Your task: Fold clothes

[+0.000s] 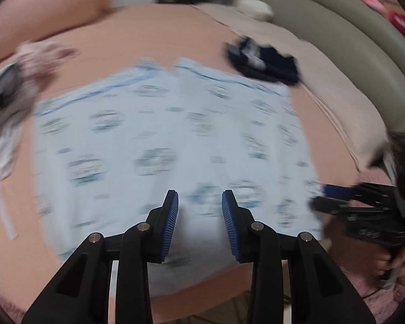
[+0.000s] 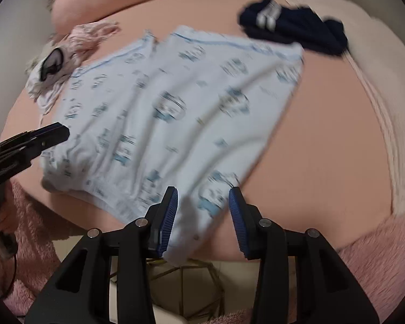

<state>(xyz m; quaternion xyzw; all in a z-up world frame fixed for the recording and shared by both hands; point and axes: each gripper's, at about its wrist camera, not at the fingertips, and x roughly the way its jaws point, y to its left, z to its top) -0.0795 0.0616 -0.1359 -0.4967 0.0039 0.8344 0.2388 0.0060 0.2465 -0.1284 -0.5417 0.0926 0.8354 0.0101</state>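
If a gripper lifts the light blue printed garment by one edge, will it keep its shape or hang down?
The light blue garment will probably hang limp: its cloth looks thin, with soft creases, and its near edge already droops over the bed's edge. It is likely light, and may slide on the smooth pink sheet.

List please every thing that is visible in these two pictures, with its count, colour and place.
bed sheet: one, peach-pink, under all the clothes
printed garment: one, light blue, spread flat in the middle
dark garment: one, navy with white stripes, beyond the far right corner
crumpled clothes: one pile, pink and white, far left
fluffy blanket: one, pink, near edge
left gripper: one, black with blue pads, open over the near hem
right gripper: one, same colours, open around the near corner
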